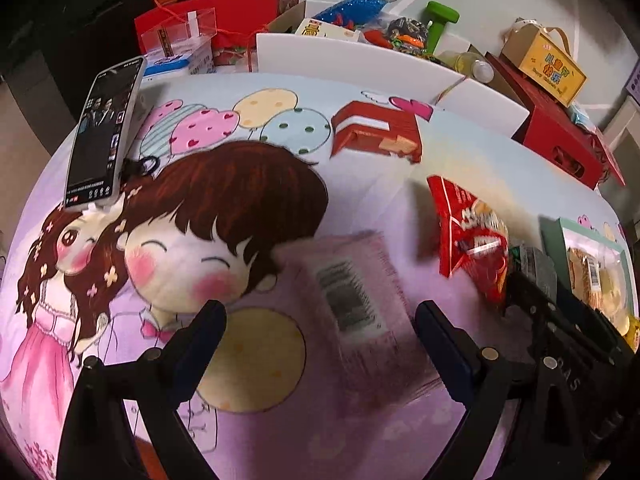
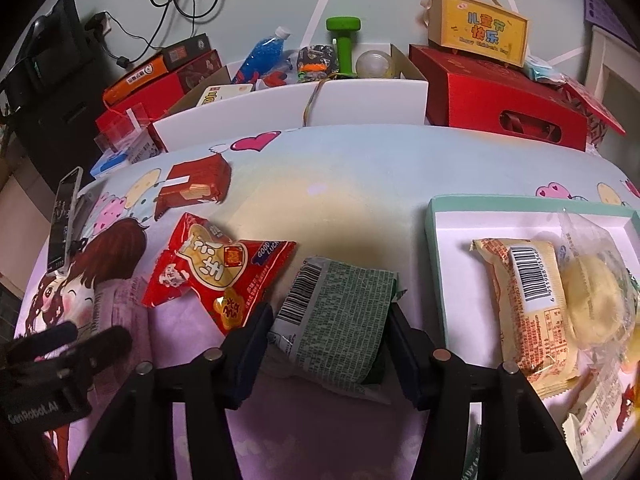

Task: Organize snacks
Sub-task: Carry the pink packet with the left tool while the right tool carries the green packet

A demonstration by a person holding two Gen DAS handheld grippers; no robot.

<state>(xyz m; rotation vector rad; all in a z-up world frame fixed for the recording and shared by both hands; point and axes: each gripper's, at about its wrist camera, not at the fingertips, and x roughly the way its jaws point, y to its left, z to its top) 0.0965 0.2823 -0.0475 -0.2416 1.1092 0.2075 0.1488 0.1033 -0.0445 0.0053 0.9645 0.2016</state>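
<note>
A pink snack packet (image 1: pixel 352 304), barcode up and blurred, lies on the cartoon tablecloth between the fingers of my left gripper (image 1: pixel 322 316), which stands open; its right finger is close to the packet's edge and its left finger is well clear. My right gripper (image 2: pixel 328 328) is shut on a green snack packet (image 2: pixel 340 312), both pads pressing its sides. A red peanut packet (image 2: pixel 216 276) lies just left of it. A red wafer packet (image 2: pixel 192 188) sits further back. To the right, a teal-rimmed tray (image 2: pixel 436 216) holds a yellow packet (image 2: pixel 528 300) and a clear-wrapped pastry (image 2: pixel 596 292).
A phone (image 1: pixel 104 132) stands propped at the table's left edge. A white box (image 2: pixel 360 100) full of odds and ends borders the back, with red gift boxes (image 2: pixel 500 96) and a yellow carton (image 2: pixel 480 36) at the back right. Bare cloth lies between the wafer packet and the tray.
</note>
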